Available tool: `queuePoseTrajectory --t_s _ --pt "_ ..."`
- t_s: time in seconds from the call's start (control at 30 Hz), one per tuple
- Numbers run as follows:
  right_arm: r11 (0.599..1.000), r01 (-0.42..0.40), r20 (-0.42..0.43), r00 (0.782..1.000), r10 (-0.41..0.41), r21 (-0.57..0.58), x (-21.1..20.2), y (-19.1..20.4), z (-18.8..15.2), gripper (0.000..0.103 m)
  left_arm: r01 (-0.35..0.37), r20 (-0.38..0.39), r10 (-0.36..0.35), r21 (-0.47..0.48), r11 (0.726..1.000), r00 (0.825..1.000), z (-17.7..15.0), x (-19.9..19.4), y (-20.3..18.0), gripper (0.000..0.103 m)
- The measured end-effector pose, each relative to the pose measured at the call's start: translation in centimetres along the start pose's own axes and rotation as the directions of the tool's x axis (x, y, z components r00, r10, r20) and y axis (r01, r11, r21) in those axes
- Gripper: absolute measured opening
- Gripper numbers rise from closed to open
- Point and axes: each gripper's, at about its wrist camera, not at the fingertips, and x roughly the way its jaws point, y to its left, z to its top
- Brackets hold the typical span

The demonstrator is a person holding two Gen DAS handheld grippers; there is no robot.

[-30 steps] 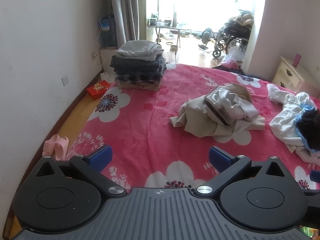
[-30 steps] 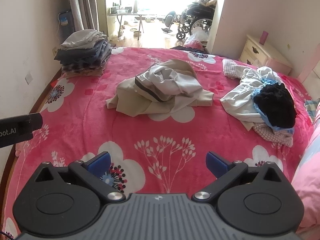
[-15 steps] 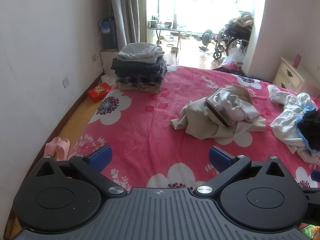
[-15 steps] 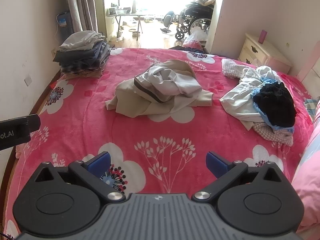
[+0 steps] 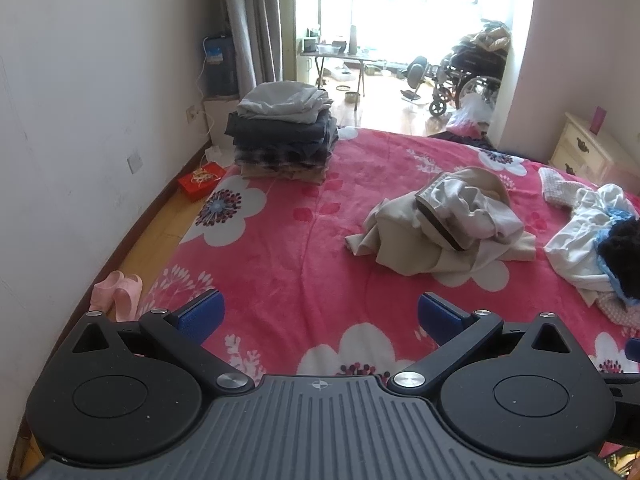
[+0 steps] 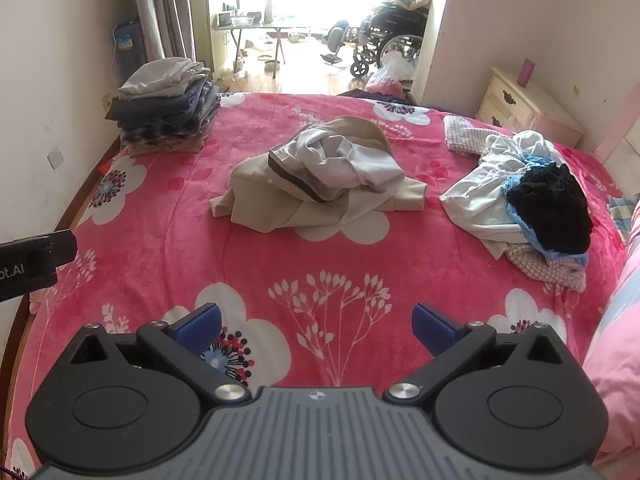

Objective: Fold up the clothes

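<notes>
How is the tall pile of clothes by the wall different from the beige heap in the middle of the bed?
The tall pile is folded flat in neat layers; the beige heap is crumpled and spread out. The tall pile is mostly dark grey with a light grey piece on top; the beige heap is pale tan and off-white. The tall pile sits at the bed's far corner near the wall; the beige heap lies mid-bed. Both rest on the pink flowered blanket.
</notes>
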Motion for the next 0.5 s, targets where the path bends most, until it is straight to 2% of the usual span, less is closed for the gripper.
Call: queuePoseTrajectory --t_s 0.3,0.5 --pt "1.000 0.003 -0.007 1.000 -0.003 -0.002 0.9 0.0 -0.2 0.103 0.016 0.011 -0.016 0.005 1.000 1.000 -0.2 0.7 0.1 0.103" --pt "0.999 -0.051 0.006 0.999 0.051 -0.004 2.3 -0.4 -0.1 0.103 0.045 0.023 -0.046 0.022 0.999 0.999 0.4 2.3 -0.4 0.103"
